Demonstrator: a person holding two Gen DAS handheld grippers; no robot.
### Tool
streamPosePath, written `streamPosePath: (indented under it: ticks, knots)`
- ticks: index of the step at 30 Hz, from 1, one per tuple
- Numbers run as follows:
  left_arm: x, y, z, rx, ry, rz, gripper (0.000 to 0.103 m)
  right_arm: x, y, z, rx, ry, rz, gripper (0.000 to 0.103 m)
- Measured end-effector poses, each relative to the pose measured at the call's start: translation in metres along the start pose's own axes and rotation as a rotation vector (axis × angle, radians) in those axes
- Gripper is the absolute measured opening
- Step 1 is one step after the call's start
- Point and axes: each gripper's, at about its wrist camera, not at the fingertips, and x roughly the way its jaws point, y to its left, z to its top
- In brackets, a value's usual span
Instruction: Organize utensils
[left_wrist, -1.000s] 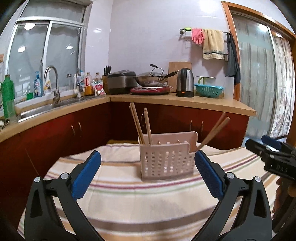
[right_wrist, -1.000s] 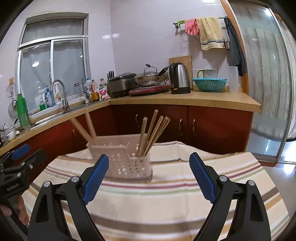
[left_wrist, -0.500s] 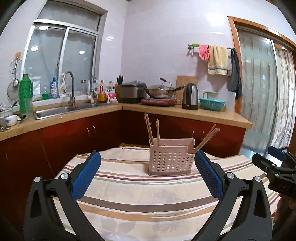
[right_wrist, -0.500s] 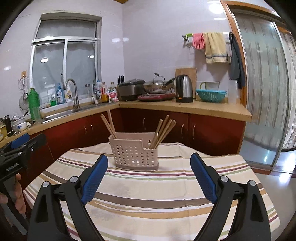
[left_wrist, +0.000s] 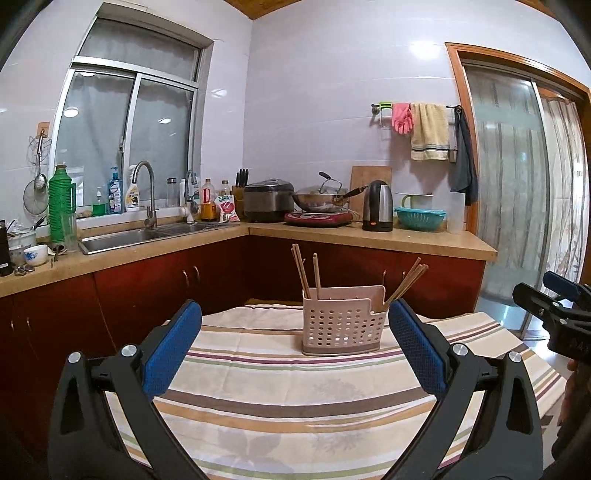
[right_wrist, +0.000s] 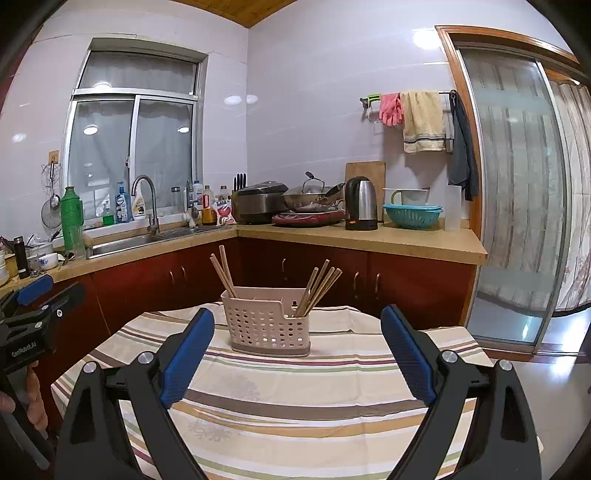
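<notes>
All chopsticks (left_wrist: 404, 283) visible are already stood in the basket (left_wrist: 341, 323) on the table (left_wrist: 280, 398); nothing loose is seen. Both the left gripper (left_wrist: 295, 345) and right gripper (right_wrist: 297, 350) are held spread, empty, apart from it.

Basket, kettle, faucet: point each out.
Basket (left_wrist: 341, 323), left wrist view, perforated front wall.
Kettle (right_wrist: 361, 203), right wrist view, steel body.
Faucet (left_wrist: 149, 199), left wrist view, upright neck.

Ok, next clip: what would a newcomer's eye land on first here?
The pink perforated utensil basket standing mid-table on the striped tablecloth, with wooden chopsticks fanning out of both ends. Framing it, the open left claw and right claw, both empty, blue pads spread wide.
</notes>
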Motion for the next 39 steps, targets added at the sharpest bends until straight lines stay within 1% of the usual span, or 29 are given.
streamPosePath:
  ticks: [39]
  knots:
    - [-0.0024,-0.0030,-0.0062,-0.020,0.003,0.004,0.099,-0.0032,0.0023,-0.0008,-0.001,0.001,0.003,0.089]
